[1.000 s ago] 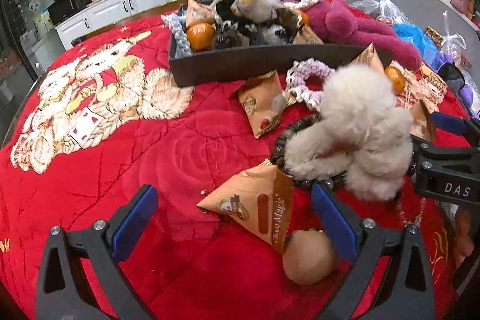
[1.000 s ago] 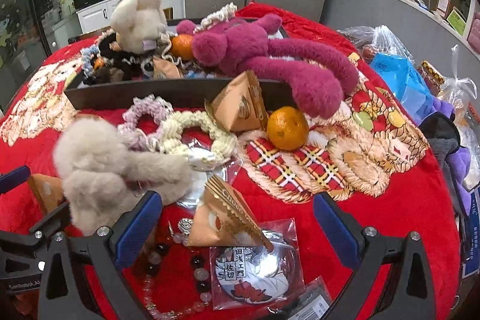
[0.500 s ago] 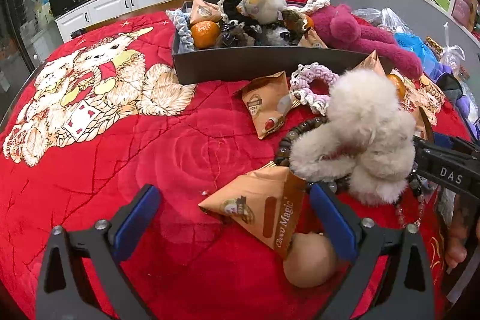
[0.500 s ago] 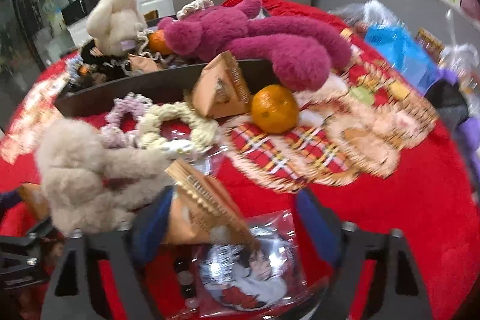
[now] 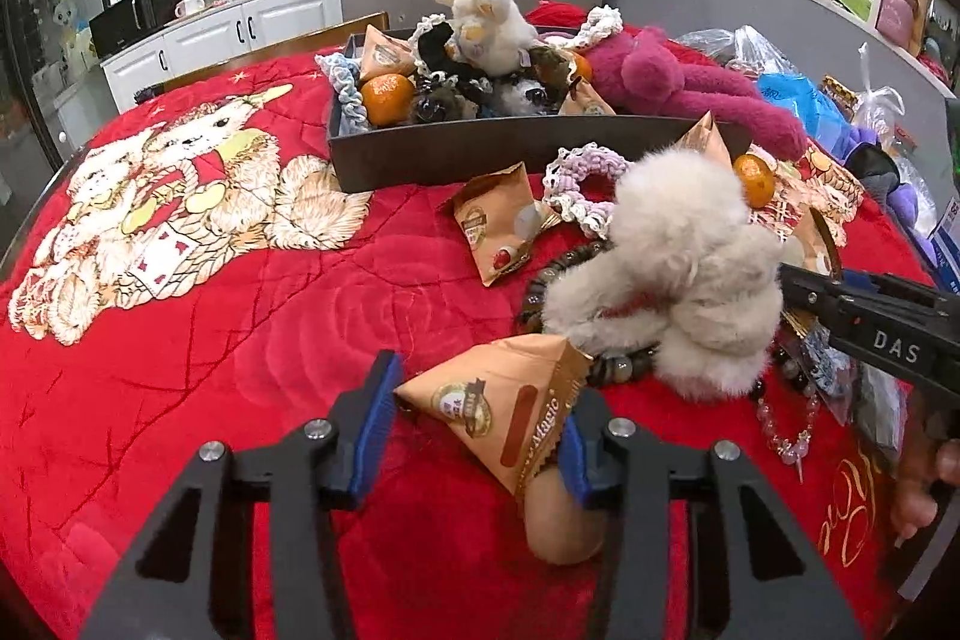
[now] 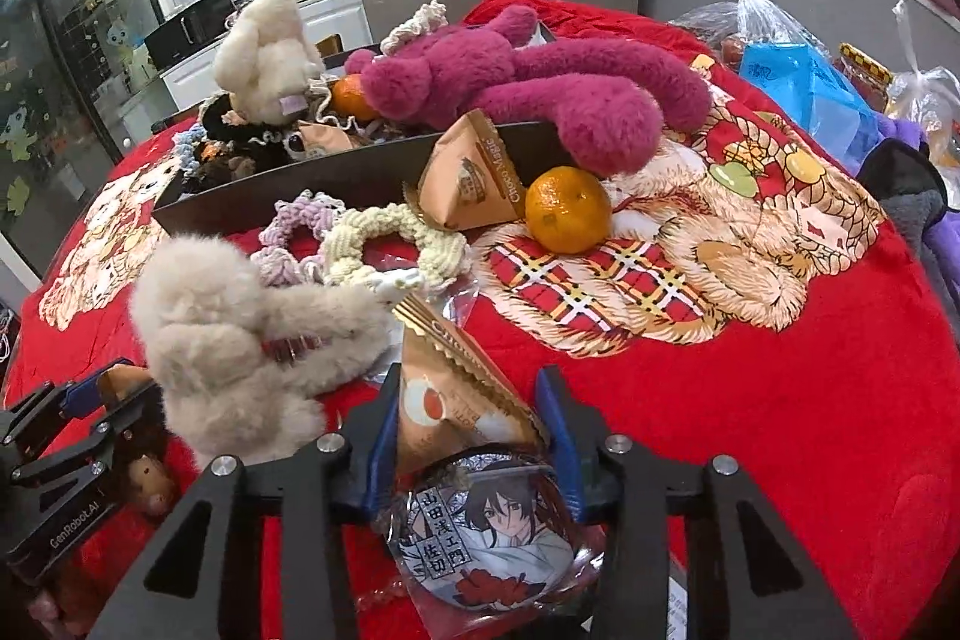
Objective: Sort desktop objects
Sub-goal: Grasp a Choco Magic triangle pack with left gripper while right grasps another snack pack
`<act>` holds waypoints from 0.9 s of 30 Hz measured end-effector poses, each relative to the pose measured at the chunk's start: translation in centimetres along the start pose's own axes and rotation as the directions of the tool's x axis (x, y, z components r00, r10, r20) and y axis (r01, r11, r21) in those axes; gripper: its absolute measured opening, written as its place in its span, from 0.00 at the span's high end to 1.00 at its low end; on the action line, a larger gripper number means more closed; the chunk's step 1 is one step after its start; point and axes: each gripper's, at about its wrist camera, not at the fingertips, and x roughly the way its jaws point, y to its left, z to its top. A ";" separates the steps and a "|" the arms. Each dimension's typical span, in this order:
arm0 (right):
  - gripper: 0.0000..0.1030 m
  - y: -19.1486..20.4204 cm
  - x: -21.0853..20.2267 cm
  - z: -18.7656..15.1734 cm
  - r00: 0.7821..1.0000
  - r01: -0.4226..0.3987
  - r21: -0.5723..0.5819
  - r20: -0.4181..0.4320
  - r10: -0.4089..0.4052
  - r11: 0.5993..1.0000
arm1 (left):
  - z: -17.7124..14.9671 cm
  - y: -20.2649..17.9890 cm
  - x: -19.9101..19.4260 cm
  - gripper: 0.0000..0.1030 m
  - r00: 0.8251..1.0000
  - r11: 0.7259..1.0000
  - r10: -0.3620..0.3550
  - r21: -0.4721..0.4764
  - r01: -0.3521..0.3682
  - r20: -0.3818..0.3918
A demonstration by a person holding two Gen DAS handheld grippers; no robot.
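Observation:
On the red blanket (image 5: 240, 316) lie several tan triangular snack packets. My left gripper (image 5: 477, 430) has one packet (image 5: 504, 412) between its blue pads; the jaws are closing and both pads touch the packet's sides. My right gripper (image 6: 468, 424) is closing likewise on a second packet (image 6: 456, 394), which stands above a round picture badge (image 6: 492, 532) in a plastic sleeve. A beige fluffy plush (image 5: 678, 280) lies between the two grippers. The dark tray (image 5: 480, 154) at the back holds plush toys, a mandarin and packets.
A magenta plush (image 6: 540, 82) hangs over the tray's right end. A mandarin (image 6: 567, 208), another packet (image 6: 474, 178), crochet scrunchies (image 6: 384, 244) and a bead bracelet (image 5: 558, 274) lie before the tray. Plastic bags (image 6: 804, 88) crowd the right edge. A round tan object (image 5: 558, 526) sits under the left gripper.
Both grippers' jaws came in from wide open to the sides of their snack packets. Neither hand shifted much; the right one tipped a little.

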 end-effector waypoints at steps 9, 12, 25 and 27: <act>0.58 0.6 -1.5 -0.3 0.999 -0.023 -0.013 0.033 0.024 1.000 | -0.1 0.4 -1.5 0.54 0.999 1.000 0.002 -0.016 -0.001 0.037; 0.58 0.7 -2.5 0.1 0.997 -0.040 -0.016 0.063 0.041 0.999 | 0.0 0.5 -2.0 0.54 0.999 1.000 0.009 -0.026 -0.007 0.041; 0.58 2.3 -5.1 1.0 0.984 -0.154 -0.018 0.084 0.155 0.988 | 1.2 0.9 -6.0 0.54 0.995 0.997 0.002 -0.077 0.005 0.095; 0.58 2.7 -5.8 1.2 0.984 -0.145 -0.036 0.096 0.148 0.989 | 1.5 0.9 -6.5 0.54 0.995 0.997 0.002 -0.078 0.006 0.104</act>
